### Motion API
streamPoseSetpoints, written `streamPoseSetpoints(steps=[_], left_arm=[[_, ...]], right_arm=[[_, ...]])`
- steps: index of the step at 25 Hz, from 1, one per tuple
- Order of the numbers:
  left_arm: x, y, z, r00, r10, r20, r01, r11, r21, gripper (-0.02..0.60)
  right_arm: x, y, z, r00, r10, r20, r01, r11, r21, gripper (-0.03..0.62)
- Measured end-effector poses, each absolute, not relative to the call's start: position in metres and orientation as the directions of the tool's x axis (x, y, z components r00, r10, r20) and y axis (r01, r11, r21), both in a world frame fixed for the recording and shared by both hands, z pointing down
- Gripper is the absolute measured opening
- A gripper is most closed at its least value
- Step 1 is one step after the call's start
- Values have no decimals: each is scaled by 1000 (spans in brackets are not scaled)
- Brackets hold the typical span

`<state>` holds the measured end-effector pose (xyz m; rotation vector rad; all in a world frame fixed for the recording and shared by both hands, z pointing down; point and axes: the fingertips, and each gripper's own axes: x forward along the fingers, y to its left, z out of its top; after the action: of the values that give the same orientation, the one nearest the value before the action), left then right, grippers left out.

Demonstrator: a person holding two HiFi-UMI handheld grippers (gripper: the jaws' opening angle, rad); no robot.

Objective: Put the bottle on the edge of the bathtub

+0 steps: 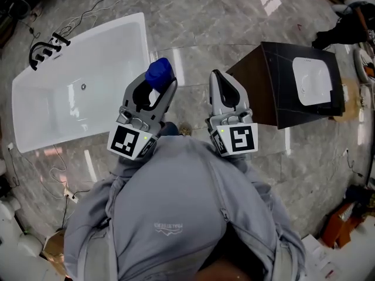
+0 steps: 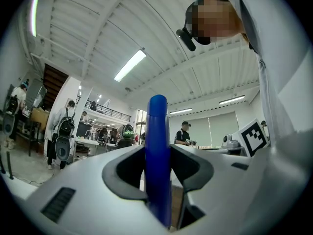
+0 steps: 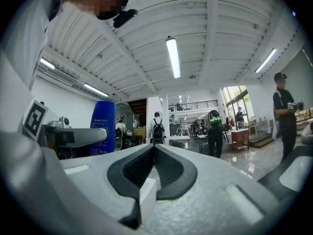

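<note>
Head view: a blue plastic bottle (image 1: 159, 73) is clamped in the grey left gripper (image 1: 153, 95), at four o'clock of the white rectangular bathtub (image 1: 144, 40). The right gripper (image 1: 221, 81) is closed, empty. Carrying is judged in hand. Next, the bottle must be set on the rim at ten o'clock.

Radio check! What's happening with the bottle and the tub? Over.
Left gripper shut on bottle. Right gripper shut, empty. Bottle not yet on tub, which lies ahead-left. Nothing seen between them.
</note>
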<state>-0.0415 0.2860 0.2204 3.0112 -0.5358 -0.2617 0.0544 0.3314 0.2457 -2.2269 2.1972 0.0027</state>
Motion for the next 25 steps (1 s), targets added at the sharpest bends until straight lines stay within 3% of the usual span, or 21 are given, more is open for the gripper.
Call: streamPoseSetpoints(steps=[13,25], left_arm=[[-25,261,225,905,-404,-132,-395,-914,87,155],[7,158,231,887,-426,-180,-420,-905,71,155]], right_arm=[[71,307,253,-48,-999,-5,-999,48,-25,3],[98,195,261,-130,-991,-9,-991,130,27,3]])
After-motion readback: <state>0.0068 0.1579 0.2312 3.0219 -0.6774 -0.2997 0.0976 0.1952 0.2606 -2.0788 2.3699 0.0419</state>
